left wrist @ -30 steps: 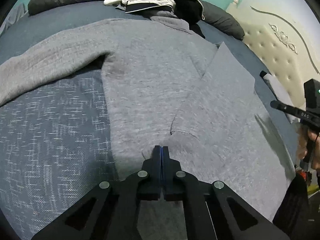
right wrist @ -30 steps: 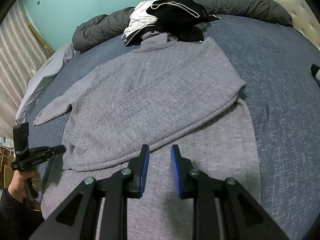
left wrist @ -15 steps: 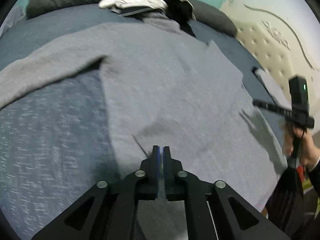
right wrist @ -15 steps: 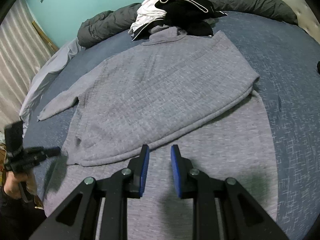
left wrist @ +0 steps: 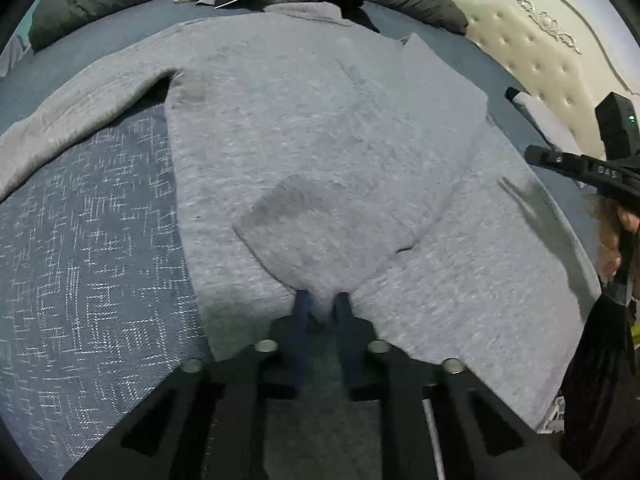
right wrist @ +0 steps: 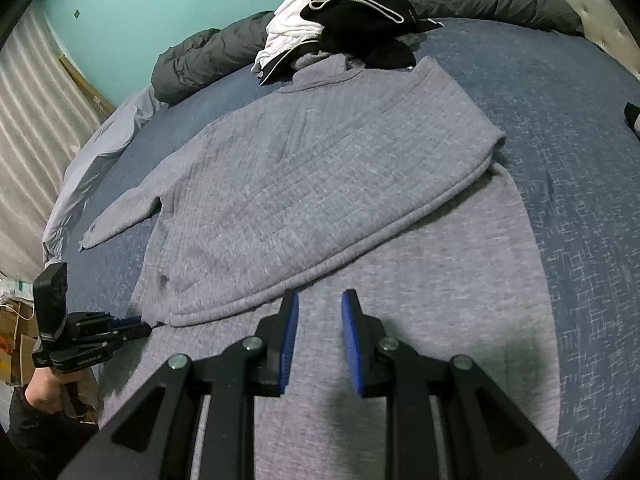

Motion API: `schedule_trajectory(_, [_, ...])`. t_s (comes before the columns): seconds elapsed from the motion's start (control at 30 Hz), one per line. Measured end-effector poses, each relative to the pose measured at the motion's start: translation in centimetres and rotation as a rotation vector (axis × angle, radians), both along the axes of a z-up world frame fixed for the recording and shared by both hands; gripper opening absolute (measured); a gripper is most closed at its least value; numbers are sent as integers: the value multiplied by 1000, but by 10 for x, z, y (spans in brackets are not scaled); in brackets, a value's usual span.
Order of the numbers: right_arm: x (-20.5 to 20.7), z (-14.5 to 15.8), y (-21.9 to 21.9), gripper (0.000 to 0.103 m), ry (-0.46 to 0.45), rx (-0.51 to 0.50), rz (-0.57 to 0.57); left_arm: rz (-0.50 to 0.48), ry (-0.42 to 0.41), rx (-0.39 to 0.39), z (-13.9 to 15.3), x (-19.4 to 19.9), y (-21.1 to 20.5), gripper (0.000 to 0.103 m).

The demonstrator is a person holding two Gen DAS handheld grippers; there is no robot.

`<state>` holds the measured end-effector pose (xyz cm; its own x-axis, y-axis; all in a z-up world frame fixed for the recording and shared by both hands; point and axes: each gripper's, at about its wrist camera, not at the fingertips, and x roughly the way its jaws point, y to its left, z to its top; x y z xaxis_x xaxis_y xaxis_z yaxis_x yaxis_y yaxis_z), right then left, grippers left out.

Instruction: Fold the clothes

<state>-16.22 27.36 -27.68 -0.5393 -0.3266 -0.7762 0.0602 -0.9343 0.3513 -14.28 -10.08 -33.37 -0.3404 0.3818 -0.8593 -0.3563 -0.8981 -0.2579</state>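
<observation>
Garment: a grey quilted-knit sweater (right wrist: 320, 184) lies flat on the dark blue patterned bed (right wrist: 560, 128), collar toward 12 o'clock, hem toward 6 o'clock.
Fold state: one sleeve is laid diagonally across the body, its cuff down near the hem; the other sleeve (right wrist: 120, 216) stretches out flat toward 9 o'clock in the right wrist view.
Left gripper (left wrist: 322, 308): fingers apart, with the folded sleeve's cuff bunched between the tips; whether they grip it I cannot tell.
Right gripper (right wrist: 316, 312): blue-padded fingers apart, holding nothing, above the lower body of the sweater just short of the folded sleeve's edge.
Key relation: the spread sleeve runs from about 12 toward 9 o'clock of the left fingers, so I judge the left hand the nearer one for it.
Likely next: bring that sleeve across the body.
Beyond: a pile of white and black clothes (right wrist: 344, 28) at the collar, 12 o'clock.
</observation>
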Motion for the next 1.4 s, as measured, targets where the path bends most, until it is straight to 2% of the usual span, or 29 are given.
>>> schedule_trajectory(0.07, [0, 2, 1, 21, 4, -1, -2, -2, 4, 6, 2, 1, -1, 3])
schedule_trajectory(0.37, [0, 1, -2, 22, 3, -4, 7, -12, 41, 53, 37, 21, -8, 3])
schedule_trajectory(0.43, [-1, 0, -3, 22, -1, -10, 10, -15, 5, 60, 32, 25, -11, 3])
schedule_trajectory(0.53, [-1, 1, -8, 22, 1, -8, 23, -17, -74, 4, 13, 28, -12, 7])
schedule_trajectory(0.63, [0, 4, -12, 21, 11, -5, 33, 20, -70, 14, 7, 24, -19, 8])
schedule_trajectory(0.67, [-1, 5, -12, 21, 14, -3, 34, 38, -51, 24, 10, 22, -22, 14])
schedule_trajectory(0.7, [-1, 5, -11, 22, 15, -1, 31, 59, -20, 30, 13, 19, -24, 30])
schedule_trajectory(0.77, [-3, 5, -9, 22, 13, 4, 22, 79, 21, 46, 17, 13, -25, 42])
schedule_trajectory(1.0, [-10, 7, 25, 22, 25, 43, -60, 75, 49, 49, 13, -4, -13, 43])
schedule_trajectory(1.07, [-15, 6, 42, 35, 23, 74, -98, 83, 61, 44, 13, -11, -10, 47])
schedule_trajectory(1.1, [-18, 5, 51, 37, 23, 89, -116, 86, 68, 53, 13, -13, -7, 51])
schedule_trajectory(1.17, [-24, 3, 66, 38, 19, 122, -144, 90, 81, 71, 14, -19, -2, 55])
schedule_trajectory(1.4, [-59, -11, 106, 38, -15, 269, -191, 73, 100, 88, 15, -40, 25, 57])
